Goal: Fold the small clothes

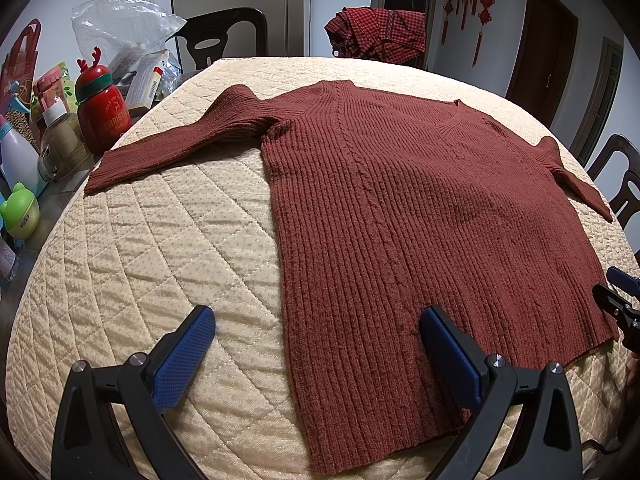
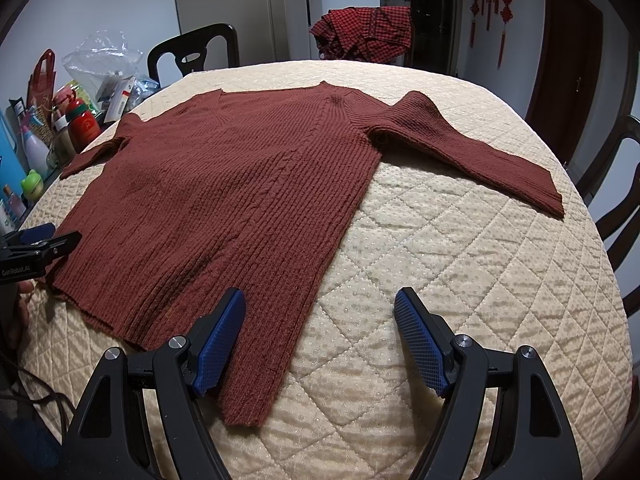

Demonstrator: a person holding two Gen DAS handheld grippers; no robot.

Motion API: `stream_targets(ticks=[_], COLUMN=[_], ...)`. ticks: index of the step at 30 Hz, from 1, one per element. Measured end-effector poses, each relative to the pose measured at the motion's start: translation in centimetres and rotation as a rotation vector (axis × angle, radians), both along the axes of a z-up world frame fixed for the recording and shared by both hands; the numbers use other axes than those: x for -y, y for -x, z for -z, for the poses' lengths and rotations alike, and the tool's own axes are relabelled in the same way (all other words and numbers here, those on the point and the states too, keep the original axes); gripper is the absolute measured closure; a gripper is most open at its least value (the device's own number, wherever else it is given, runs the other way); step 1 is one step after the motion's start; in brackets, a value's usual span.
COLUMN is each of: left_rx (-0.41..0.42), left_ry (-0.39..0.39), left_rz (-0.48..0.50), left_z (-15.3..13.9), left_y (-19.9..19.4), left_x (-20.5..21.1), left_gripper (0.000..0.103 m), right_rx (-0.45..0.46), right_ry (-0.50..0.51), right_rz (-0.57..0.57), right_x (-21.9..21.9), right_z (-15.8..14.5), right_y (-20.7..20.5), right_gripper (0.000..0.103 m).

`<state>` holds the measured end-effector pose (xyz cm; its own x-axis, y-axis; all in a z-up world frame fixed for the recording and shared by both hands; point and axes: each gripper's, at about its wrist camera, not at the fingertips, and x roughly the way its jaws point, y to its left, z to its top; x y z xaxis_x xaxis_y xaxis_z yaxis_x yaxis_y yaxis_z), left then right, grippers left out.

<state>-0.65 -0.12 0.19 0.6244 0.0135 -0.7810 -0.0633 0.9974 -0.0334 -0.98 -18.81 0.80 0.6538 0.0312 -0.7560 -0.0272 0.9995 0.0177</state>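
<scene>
Left gripper [image 1: 316, 344], released, straddles the hem corner of the sweater [image 1: 400, 200]; right gripper [image 2: 320, 320], also released, straddles the opposite corner. The sweater lies flat on the quilt [image 1: 160, 240], stretching straight ahead, both sleeves spread.

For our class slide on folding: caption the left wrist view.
Open left gripper straddling the hem corner of a flat rust-brown ribbed knit sweater on a cream quilted cover.
</scene>
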Motion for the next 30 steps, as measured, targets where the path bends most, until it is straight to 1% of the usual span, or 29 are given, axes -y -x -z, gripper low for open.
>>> stream_targets(ticks=[30], left_rx=[0.000], left_ry=[-0.001], left_rz=[-0.001], left_z=[0.03], left_y=[0.01], left_x=[0.00], left_gripper=[0.000], right_rx=[0.002], right_ry=[-0.001], right_rz=[0.001], right_x=[-0.10], right_z=[-0.08], right_y=[0.11], right_gripper=[0.026])
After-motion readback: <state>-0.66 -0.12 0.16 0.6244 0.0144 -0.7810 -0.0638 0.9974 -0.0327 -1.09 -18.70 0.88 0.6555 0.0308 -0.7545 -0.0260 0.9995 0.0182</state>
